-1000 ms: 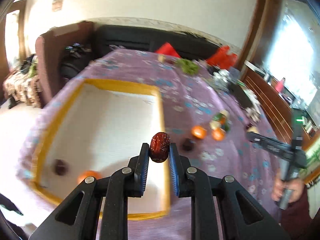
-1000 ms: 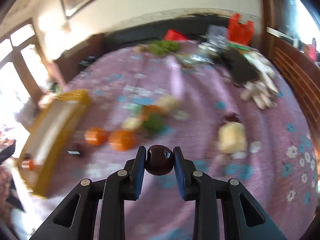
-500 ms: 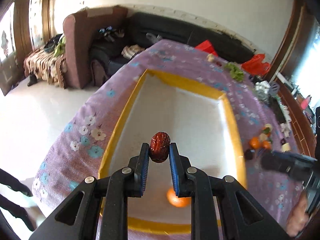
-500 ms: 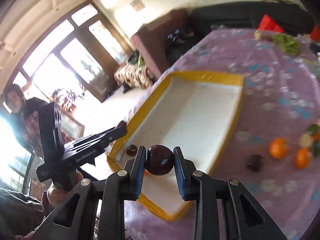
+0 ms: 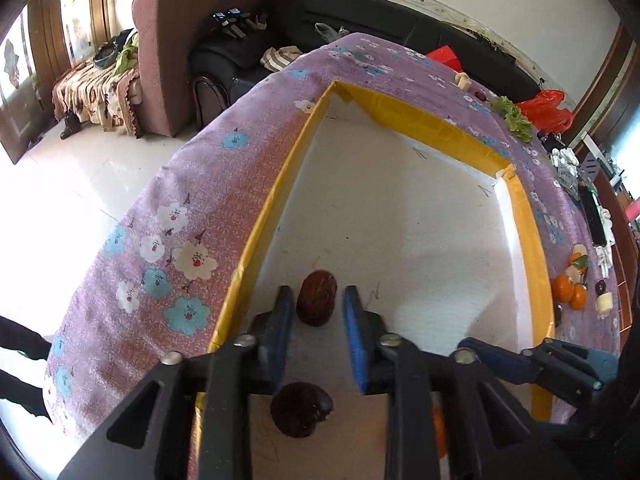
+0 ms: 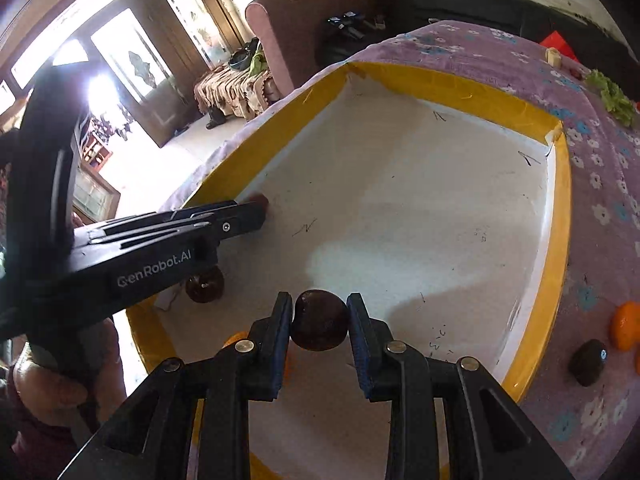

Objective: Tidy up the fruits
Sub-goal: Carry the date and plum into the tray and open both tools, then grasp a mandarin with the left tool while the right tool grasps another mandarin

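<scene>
Reading "GenRobot.AI", the left tool (image 5: 315,308) is opening around a red date (image 5: 316,298); right tool (image 6: 320,322) pinches a dark fruit (image 6: 319,325).

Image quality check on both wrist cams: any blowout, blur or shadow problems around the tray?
Left wrist: floor at left blown out white; tray sharp, gripper shadow on its near floor, red date clearly readable, strong fisheye bending of the tablecloth. Right wrist: glare from the doors washes the upper left; tray and dark fruit crisp, no motion blur.
</scene>
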